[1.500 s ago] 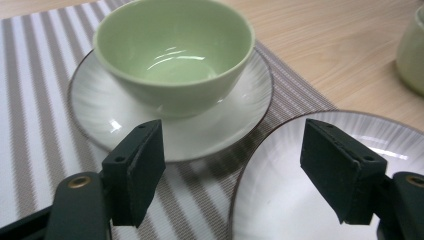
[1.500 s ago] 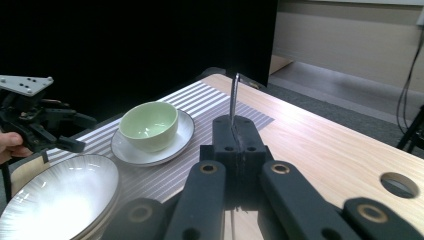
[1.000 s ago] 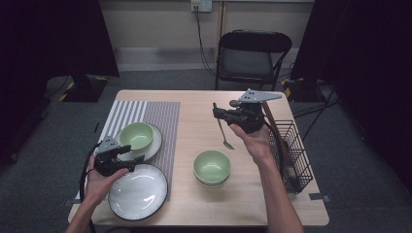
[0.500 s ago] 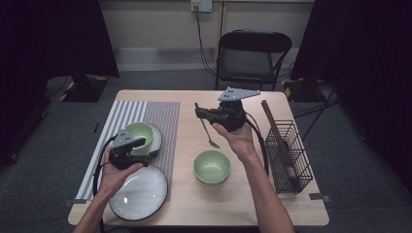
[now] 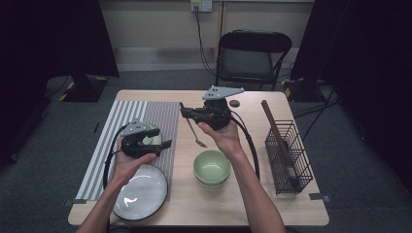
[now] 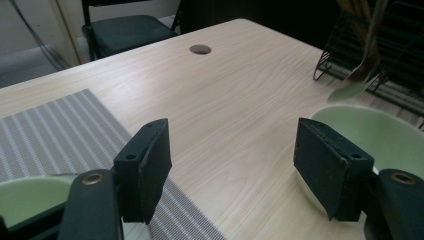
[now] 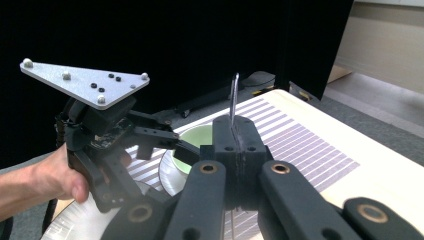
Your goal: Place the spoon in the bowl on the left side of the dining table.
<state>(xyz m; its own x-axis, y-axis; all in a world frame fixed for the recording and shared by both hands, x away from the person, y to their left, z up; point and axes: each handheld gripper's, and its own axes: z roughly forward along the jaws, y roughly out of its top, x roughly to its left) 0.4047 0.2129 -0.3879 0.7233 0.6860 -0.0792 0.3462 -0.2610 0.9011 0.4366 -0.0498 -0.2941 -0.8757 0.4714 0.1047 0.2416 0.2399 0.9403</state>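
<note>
While the right gripper (image 5: 187,112) clamps the spoon (image 5: 195,133) by its handle — bowl hanging at six o'clock above the table (image 5: 243,104) — the left gripper (image 5: 163,144) stands wide and empty. Best practice: lower the spoon gently toward the green bowl (image 5: 212,166) — no swinging.

My left gripper (image 5: 165,144) is up off the table, jaws spread wide with nothing between the pads (image 6: 150,170); they've just eased in a touch. My left hand (image 5: 130,162) wraps its body from behind, forearm coming in from the bottom edge. My right gripper (image 5: 182,109) sits higher and farther out, jaws pressed together, pointing left, right hand (image 5: 222,136) cupped underneath, forearm angled in.
</note>
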